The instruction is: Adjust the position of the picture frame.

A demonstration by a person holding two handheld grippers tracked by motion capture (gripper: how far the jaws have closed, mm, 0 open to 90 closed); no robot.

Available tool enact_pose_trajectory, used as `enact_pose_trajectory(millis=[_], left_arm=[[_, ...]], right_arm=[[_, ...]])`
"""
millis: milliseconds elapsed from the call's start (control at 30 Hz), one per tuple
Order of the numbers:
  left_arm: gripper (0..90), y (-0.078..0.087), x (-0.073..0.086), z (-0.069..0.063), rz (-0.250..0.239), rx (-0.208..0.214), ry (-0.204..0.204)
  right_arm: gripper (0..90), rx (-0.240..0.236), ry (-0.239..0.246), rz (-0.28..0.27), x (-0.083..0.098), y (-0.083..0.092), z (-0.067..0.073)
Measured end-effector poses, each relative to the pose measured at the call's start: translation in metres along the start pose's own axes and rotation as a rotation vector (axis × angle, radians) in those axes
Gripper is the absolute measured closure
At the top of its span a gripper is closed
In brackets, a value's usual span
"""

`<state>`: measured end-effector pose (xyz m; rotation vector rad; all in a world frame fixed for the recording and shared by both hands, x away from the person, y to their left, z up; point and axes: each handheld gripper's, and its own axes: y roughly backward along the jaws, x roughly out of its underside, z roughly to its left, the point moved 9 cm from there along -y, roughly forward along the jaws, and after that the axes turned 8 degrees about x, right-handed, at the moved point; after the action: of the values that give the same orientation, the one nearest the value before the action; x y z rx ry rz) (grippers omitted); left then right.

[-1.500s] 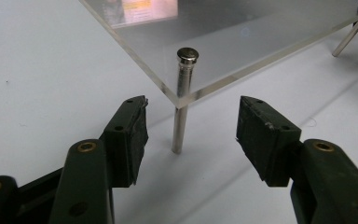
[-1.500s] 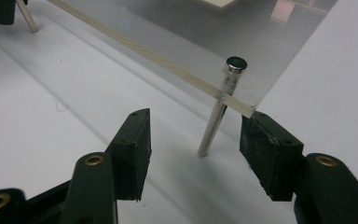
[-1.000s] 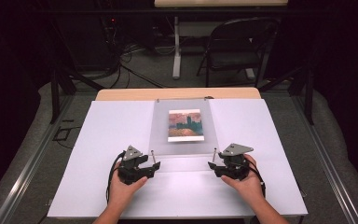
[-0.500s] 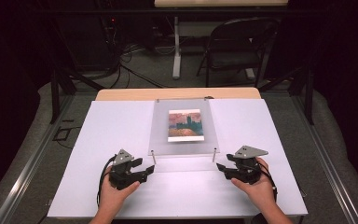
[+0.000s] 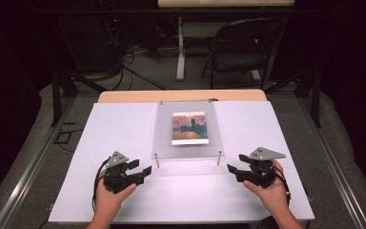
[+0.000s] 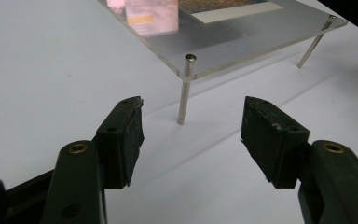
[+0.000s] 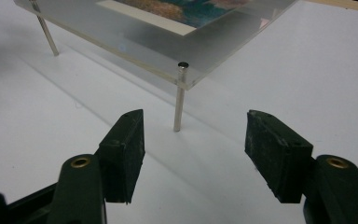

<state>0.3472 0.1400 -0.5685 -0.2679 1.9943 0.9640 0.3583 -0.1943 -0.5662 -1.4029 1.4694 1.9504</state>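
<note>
Dark room, with a folding chair [image 5: 248, 47] behind a white table [image 5: 124, 129]. From the high view, a clear plate [image 5: 188, 131] stands in the middle of the table on thin metal posts, and a small picture [image 5: 189, 128] lies in it. The left gripper [image 5: 140, 170] is near the front left post [image 5: 157, 161], apart from it. The right gripper [image 5: 233, 170] is near the front right post [image 5: 218, 158], also apart. Both hands rest low over the table.

In the left gripper view, the jaws stand wide apart with nothing between them. The post [image 6: 185, 91] is ahead of the gap, and the plate corner [image 6: 200, 60] sits on top of it.

In the right gripper view, the jaws are also spread and hold nothing; they have just been opening. The post [image 7: 180, 95] stands ahead of them under the plate corner [image 7: 189, 77].

I judge the plate is stiff, smooth and rather slippery, and it can scratch or crack at a corner. The posts look thin and may bend or tip. The best hold seems to be the plate edge near the two front corners, both sides together, kept level so the picture does not slide.
</note>
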Motion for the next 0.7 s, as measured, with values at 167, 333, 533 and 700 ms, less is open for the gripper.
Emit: enact_pose_trajectory(millis=[167,333,533,700], left_arm=[[43.8,0.004,-0.007,-0.001,-0.015,0.022,0.002],[44.0,0.002,-0.019,-0.001,-0.013,0.011,-0.005],[40.7,-0.005,-0.037,0.004,0.006,-0.002,-0.009],[39.1,-0.009,-0.054,0.014,0.001,-0.014,0.007]], right_arm=[[41.0,-0.007,-0.006,0.02,-0.001,0.002,-0.002],[42.6,-0.003,-0.008,0.023,-0.008,0.001,-0.004],[40.2,0.004,-0.004,0.027,-0.024,-0.001,-0.012],[39.0,0.02,0.001,0.047,-0.036,-0.006,-0.022]])
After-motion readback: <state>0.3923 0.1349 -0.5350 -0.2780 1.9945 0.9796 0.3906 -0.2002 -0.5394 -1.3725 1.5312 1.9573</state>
